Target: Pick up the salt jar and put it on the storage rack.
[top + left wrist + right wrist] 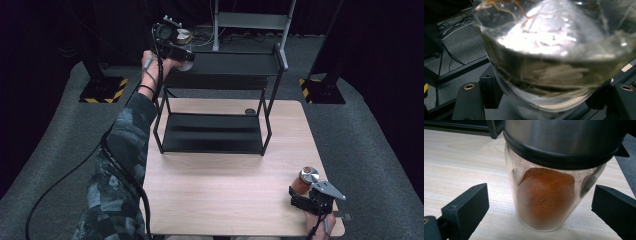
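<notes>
At far-left end of the black two-tier rack's point(220, 82) top shelf, left gripper point(181, 56) is up w/ jaws clamped on a clear glass jar point(184, 36). Left gripper view: jar point(549, 50) sits right betw. the two black jaws, pressed on both sides, very close to lens, tilted; pale strands and some orange-brown bits inside, contents blurred so can't say what they are. Jar bottom is just above the shelf edge; can't tell if it touches. Left forearm in a camo sleeve point(122, 165) reaches from bottom-left past table's point(225, 200) left edge; cable trails off it. Rack stands on the table's far half, lower shelf bare, a small dark round thing point(250, 111) on the table behind it near far edge. At near-right corner of table, right gripper point(300, 192) is low, jaws spread wide. Spice jar point(305, 179) w/ steel lid and orange-red powder stands upright on the table just ahead of it. Right gripper view: spice jar point(549, 195) is betw. the jaws but clear gaps on both sides, pads not touching glass; nothing held on that side.
</notes>
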A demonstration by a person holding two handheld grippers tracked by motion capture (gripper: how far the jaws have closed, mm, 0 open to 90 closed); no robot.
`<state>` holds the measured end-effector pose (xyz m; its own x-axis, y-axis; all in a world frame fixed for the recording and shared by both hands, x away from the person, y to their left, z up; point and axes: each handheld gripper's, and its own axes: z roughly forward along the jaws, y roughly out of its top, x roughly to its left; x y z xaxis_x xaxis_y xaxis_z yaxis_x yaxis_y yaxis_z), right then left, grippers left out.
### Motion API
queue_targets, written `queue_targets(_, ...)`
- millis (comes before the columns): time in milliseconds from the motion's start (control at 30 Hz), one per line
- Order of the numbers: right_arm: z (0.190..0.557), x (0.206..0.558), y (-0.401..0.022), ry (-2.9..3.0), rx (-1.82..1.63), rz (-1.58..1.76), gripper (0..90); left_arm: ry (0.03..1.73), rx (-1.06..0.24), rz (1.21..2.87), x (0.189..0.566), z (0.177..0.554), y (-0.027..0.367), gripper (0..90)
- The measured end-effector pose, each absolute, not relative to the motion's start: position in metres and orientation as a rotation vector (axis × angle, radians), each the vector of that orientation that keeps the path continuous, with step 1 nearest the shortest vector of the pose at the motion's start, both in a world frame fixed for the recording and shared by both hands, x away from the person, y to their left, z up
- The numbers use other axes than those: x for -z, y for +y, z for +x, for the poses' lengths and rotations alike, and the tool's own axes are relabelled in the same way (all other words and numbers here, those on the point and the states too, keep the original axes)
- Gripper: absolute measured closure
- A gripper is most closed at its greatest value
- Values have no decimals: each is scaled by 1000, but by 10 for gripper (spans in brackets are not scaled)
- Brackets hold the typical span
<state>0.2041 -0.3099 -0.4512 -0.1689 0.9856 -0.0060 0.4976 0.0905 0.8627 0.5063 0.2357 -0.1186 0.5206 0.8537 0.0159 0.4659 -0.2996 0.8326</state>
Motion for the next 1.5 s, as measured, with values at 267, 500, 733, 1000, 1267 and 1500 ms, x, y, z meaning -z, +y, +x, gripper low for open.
queue_targets(267,204,451,-310,1744,-995,1463,0,1094,-612,1924,121,508,229,305)
queue_targets(500,204,452,-311,1741,-999,1463,0,1104,-618,1922,120,508,225,305)
queue_targets(733,204,452,-310,1741,-998,1464,0,1109,-617,1922,120,508,225,303)
queue_targets(1000,204,451,-310,1744,-996,1464,0,1119,-574,1982,108,510,225,162)
queue_targets(1267,204,451,-310,1742,-995,1466,0,1085,-518,2117,90,504,228,0)
queue_targets(1500,204,451,-310,1741,-995,1467,0,1017,-545,2178,89,481,232,0)
